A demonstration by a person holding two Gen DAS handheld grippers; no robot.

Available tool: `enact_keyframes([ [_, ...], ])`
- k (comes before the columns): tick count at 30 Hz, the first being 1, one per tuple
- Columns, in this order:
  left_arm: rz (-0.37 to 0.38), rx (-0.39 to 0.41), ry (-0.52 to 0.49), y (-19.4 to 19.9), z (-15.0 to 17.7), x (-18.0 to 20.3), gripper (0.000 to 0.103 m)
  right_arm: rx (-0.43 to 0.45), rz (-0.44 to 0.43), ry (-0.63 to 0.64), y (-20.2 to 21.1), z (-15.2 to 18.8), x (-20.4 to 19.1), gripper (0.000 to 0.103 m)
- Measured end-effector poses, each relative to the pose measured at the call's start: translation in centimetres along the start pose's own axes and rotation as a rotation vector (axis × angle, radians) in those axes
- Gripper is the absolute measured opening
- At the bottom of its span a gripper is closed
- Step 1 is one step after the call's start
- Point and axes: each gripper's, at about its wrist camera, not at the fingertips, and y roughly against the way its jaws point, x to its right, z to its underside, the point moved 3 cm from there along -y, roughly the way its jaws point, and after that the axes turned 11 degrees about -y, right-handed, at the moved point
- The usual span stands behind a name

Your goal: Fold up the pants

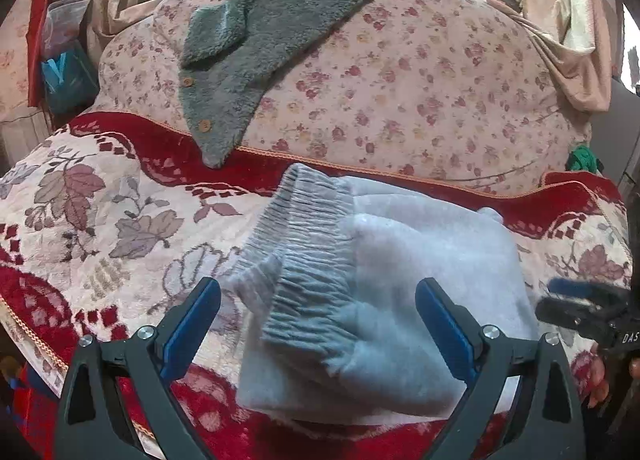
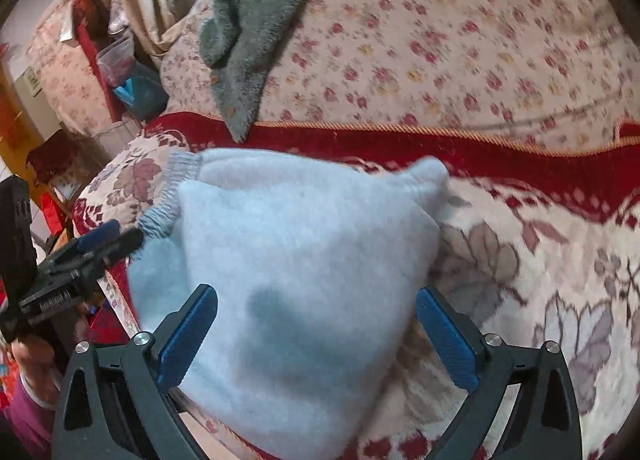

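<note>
Light grey fleece pants [image 1: 400, 280] lie folded into a compact bundle on the red and cream blanket [image 1: 100, 220], the ribbed grey waistband [image 1: 308, 256] showing on the left side. My left gripper [image 1: 318, 300] is open, hovering just above the bundle's near edge, holding nothing. My right gripper [image 2: 316, 308] is open above the same pants [image 2: 288, 260], its jaws wide apart over the cloth and empty. The right gripper also shows in the left wrist view [image 1: 580, 300] beside the bundle's right edge. The left gripper shows in the right wrist view [image 2: 108, 238] by the waistband [image 2: 168, 200].
A grey fuzzy buttoned cardigan [image 1: 260, 40] lies draped over the floral quilt [image 1: 420, 92] behind the blanket. Curtains [image 1: 560, 12] and a window stand at the back. Bins and bags [image 1: 64, 60] crowd the left beside the bed.
</note>
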Motion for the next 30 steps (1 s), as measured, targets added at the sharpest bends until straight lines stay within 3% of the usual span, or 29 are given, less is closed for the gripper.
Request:
enact_keyframes([
  [6,-0.037,-0.006,0.005,-0.3,0.1,-1.1,0.098,-0.053,-0.044,-0.128,-0.5,0.8,3.0,0.103],
  [21,-0.055,-0.034,0.056,-1.5,0.6,-3.2,0.098,-0.111,-0.095,-0.231,-2.2,1.5,5.1,0.103],
  [26,-0.021,-0.038,0.089,-2.0,0.7,-3.8,0.099,-0.122,-0.124,-0.264,-2.7,1.6,5.5,0.103],
  [30,0.067,-0.024,0.146,-2.1,0.6,-4.3,0.103,-0.128,-0.147,-0.289,-3.1,1.6,5.9,0.103],
])
